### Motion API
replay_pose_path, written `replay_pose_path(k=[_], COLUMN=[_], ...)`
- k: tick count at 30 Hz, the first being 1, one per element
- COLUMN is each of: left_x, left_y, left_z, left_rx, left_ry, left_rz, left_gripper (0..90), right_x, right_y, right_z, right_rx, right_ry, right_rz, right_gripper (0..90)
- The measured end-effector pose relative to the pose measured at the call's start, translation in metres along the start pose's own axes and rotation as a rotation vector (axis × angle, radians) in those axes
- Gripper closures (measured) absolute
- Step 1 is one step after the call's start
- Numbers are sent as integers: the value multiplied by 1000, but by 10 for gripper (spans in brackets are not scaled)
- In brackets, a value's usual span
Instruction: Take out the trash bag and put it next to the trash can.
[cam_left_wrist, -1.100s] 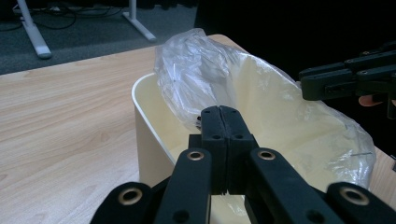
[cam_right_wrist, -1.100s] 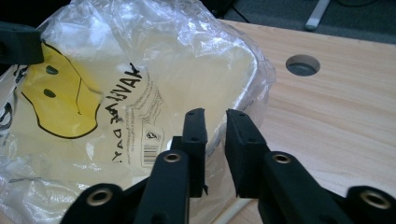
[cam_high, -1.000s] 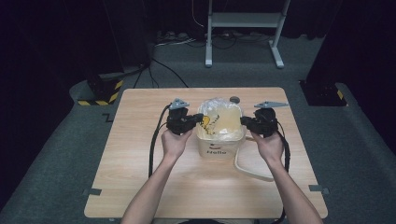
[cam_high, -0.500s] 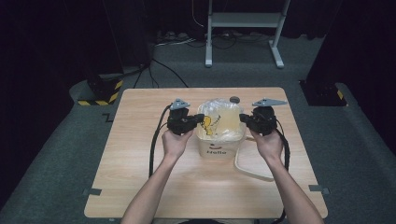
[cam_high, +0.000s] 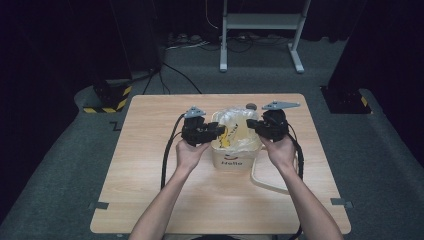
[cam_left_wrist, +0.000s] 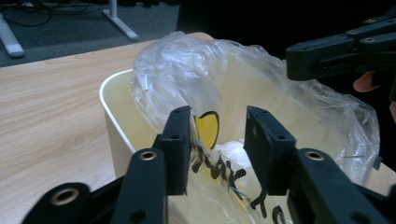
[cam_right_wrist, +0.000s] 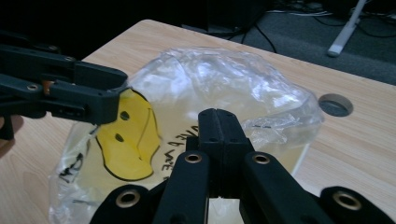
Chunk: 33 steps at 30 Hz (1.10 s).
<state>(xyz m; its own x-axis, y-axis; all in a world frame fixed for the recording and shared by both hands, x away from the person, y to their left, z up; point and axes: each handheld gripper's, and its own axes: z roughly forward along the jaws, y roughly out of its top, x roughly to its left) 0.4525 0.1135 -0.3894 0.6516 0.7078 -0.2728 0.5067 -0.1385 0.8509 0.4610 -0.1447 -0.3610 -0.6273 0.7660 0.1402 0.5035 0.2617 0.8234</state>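
At the middle of the wooden table (cam_high: 150, 200), a cream bin (cam_high: 235, 159) with a clear plastic bag (cam_high: 239, 131) puffed up inside it, a yellow smiley printed on the film; to its left the left gripper (cam_high: 216, 132), jaws just opened and now spread apart, film between them but not pressed; to its right the right gripper (cam_high: 252, 126), jaws pressed together, seemingly pinching the bag's edge, though hard to confirm. Probably the step of lining the bin, mouth of the bag not yet folded over the rim; next, likely a fresh grip on the left edge and a pull outward and down over the rim. Around the table grey carpet, dark curtains, a white stand (cam_high: 260, 35) behind.
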Motion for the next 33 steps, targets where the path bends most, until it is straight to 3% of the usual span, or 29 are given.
replay_pose_path(k=[9, 23, 28, 33], left_x=[-5, -15, -19, -22], left_y=[0, -1, -1, 1], left_z=[4, 15, 18, 19], left_rx=[-7, 10, 14, 21], left_ry=[-31, -41, -27, -12], left_rz=[10, 60, 76, 107], left_gripper=[485, 470, 491, 607], right_x=[9, 26, 29, 30], right_y=[5, 9, 9, 9], right_z=[8, 19, 22, 23], right_rx=[3, 5, 6, 0], right_ry=[36, 113, 126, 133], right_rz=[-13, -33, -35, -35], right_gripper=[900, 900, 900, 900])
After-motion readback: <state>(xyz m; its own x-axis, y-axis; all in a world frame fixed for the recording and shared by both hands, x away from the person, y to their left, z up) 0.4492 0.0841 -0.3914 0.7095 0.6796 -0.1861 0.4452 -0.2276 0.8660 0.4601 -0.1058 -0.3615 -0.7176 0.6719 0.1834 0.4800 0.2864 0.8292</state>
